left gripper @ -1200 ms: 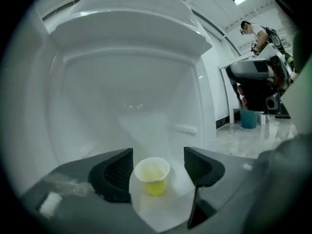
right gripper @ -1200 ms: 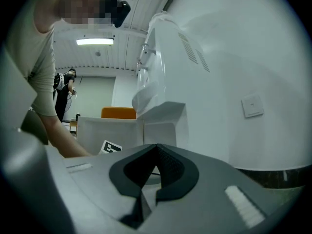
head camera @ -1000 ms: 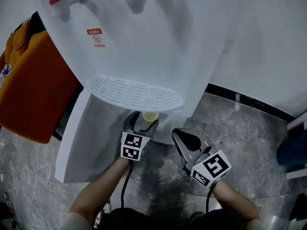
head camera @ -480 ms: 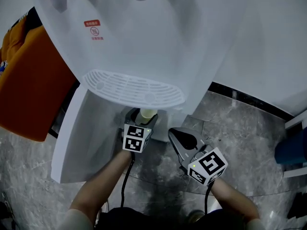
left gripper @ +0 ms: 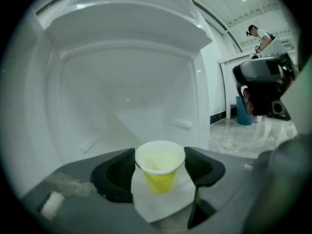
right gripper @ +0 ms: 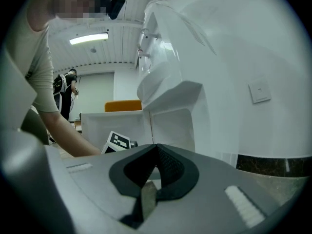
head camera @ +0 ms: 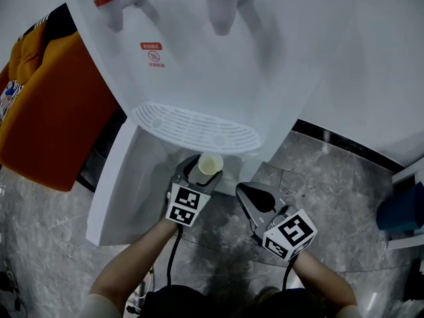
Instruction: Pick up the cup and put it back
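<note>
While in left gripper, cup snug between its pads.

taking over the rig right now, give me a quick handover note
Left gripper: shut on the cup, fingers on either side near its rim.
Right gripper: shut, empty, beside the left one.
Cup: held just in front of the open cabinet, under the tray of the dispenser.
Done: cup picked up.
Left: set it back down, probably in the cabinet, then let go.
</note>
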A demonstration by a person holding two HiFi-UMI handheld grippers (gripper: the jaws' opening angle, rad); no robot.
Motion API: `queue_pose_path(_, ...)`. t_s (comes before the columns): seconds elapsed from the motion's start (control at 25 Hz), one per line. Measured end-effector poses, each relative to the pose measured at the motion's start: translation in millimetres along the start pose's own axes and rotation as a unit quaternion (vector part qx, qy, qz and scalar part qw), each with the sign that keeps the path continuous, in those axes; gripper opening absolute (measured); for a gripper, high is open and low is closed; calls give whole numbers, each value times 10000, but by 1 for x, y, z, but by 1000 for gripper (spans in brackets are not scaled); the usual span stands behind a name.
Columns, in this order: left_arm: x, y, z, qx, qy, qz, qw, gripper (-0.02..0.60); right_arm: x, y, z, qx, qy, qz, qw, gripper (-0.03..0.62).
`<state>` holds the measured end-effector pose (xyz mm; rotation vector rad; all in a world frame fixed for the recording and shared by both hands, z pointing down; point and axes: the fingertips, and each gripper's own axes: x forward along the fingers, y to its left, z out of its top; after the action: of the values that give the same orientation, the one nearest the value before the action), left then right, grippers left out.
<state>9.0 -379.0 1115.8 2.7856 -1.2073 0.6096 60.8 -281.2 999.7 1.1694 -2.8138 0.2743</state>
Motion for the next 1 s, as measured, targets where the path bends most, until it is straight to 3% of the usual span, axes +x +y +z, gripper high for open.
queue_pose_path(0.16, -41, -9, 27, 129, -40, -133, 9998, 330, -11, 19, 30, -110, 177, 102, 9997, 3)
queue_pose_path(0.44, -146, -31, 115, 372, -251, -401, 9982, 330, -37, 57, 106, 217, 432, 117, 9988, 3)
queue_pose_path(0.76, -255, -33, 223, 91, -186, -565, 9982, 330, -76, 103, 231, 549, 708, 70, 9960, 3)
queue_pose_path(1.0, -323, -15, 334, -383, -397, -237, 9982, 330, -111, 132, 351, 674, 795, -40, 9945, 3)
